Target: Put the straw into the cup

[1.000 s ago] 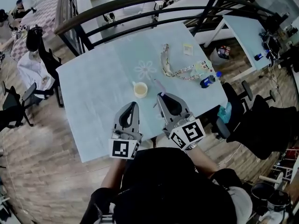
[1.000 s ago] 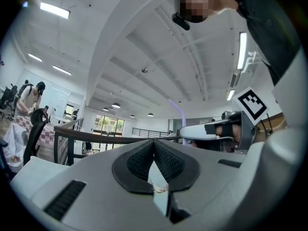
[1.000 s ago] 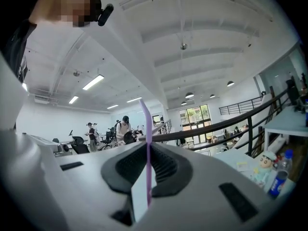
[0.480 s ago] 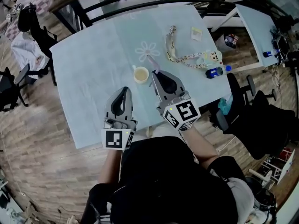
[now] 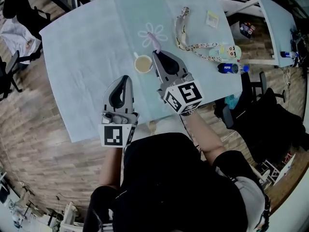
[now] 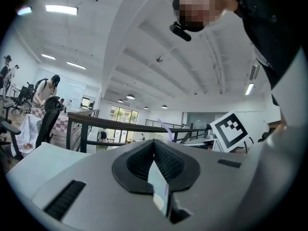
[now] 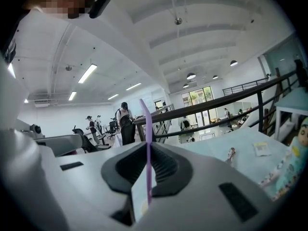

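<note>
A cream-coloured cup (image 5: 143, 64) stands upright on the light blue table (image 5: 82, 47). My right gripper (image 5: 157, 53) is just right of the cup and is shut on a thin purple straw (image 5: 153, 41), which sticks out past the fingertips, beyond the cup's far right side. In the right gripper view the straw (image 7: 146, 124) stands upright, pinched between the shut jaws of that gripper (image 7: 147, 146). My left gripper (image 5: 126, 78) hangs back near the table's front edge, left of the cup. Its jaws (image 6: 154, 142) are shut with nothing between them.
A patterned lanyard (image 5: 195, 46) with a small doll on it lies right of the cup. A blue bottle (image 5: 231, 68) lies near the right edge, and a small packet (image 5: 212, 17) sits at the far right. Chairs and a wooden floor surround the table.
My right gripper has carried the straw forward and slightly left, from in front of the cup to beside it. The left gripper has stayed back, still shut.
</note>
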